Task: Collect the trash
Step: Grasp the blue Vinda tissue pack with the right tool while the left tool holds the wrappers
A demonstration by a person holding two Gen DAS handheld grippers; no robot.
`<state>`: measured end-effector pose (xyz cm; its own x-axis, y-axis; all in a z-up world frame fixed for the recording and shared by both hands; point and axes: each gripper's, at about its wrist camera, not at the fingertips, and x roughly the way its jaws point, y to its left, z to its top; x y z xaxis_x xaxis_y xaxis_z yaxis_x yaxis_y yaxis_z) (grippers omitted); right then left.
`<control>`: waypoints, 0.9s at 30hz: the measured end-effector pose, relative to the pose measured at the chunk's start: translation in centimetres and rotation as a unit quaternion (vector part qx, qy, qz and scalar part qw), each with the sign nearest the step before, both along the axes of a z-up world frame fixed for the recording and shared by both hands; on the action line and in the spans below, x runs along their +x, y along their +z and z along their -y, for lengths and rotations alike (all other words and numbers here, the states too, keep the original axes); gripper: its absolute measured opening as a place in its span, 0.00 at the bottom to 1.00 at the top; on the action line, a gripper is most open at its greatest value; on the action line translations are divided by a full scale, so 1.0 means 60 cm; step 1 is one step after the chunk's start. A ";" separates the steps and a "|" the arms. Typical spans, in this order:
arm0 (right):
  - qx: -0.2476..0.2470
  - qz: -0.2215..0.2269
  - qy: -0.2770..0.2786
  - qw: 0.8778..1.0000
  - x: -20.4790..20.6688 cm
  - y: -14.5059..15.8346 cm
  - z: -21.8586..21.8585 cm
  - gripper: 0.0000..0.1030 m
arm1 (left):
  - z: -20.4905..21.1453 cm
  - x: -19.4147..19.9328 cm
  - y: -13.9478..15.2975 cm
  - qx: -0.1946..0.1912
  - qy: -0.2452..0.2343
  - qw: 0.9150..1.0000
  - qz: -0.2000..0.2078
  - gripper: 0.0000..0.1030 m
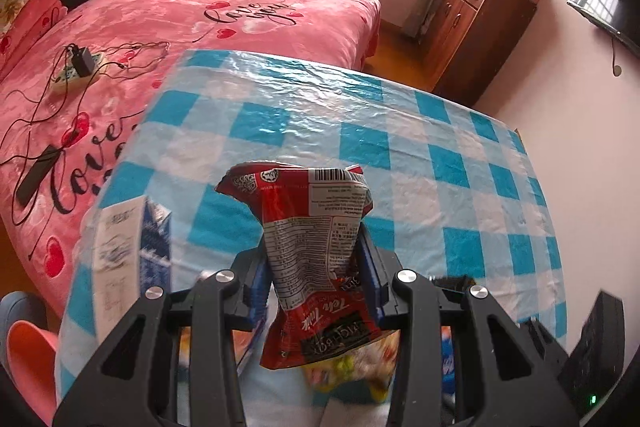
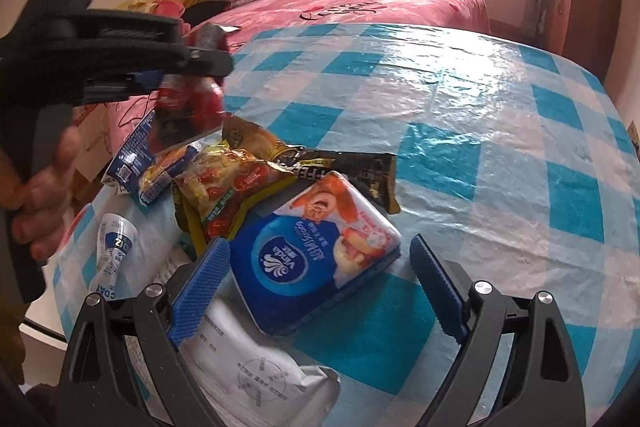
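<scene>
- Red and crumpled, a snack wrapper (image 1: 316,259) is clamped between the pads of the left claw (image 1: 316,291) and held in the air above the worktop (image 1: 420,155), which is covered with a blue-and-white checked plastic sheet.
- In the right wrist view the same left claw (image 2: 192,67) is seen at the left edge of the worktop (image 2: 480,115), gripped by a hand (image 2: 44,187), with the red wrapper (image 2: 192,107) hanging over the pile of trash.
- The right claw (image 2: 316,291) is held wide apart, nothing pressed between its pads; a blue tissue pack (image 2: 316,255) lies on the worktop between its fingers.
- Just behind the tissue pack, a yellow-and-red snack bag (image 2: 228,187) and a dark coffee sachet (image 2: 352,171) are heaped together.
- A white printed pouch (image 2: 256,371) lies in front of the tissue pack, partly under the right claw.
- A pink bed (image 1: 192,15) is seen beyond the worktop.
</scene>
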<state>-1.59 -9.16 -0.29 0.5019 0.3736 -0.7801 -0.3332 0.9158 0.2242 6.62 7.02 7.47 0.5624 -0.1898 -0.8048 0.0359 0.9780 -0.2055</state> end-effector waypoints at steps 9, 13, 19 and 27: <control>-0.011 0.002 -0.002 1.000 0.001 0.003 -0.016 0.89 | -0.026 -0.065 0.016 0.002 -0.012 1.000 0.018 0.39; -0.015 0.005 0.001 1.000 -0.003 0.004 -0.014 0.84 | -0.041 -0.094 0.017 -0.007 -0.012 1.000 0.019 0.39; -0.017 0.011 -0.008 1.000 -0.004 0.006 -0.010 0.81 | -0.062 -0.131 0.019 -0.010 -0.011 1.000 0.025 0.39; -0.014 0.026 -0.027 0.999 -0.010 0.013 0.000 0.79 | -0.094 -0.171 0.016 -0.022 -0.011 0.999 0.026 0.39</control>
<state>-2.18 -9.16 0.47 0.5612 0.3243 -0.7615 -0.2947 0.9380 0.1822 -3.63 12.64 8.40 0.5989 -0.2378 -0.7647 0.0692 0.9667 -0.2464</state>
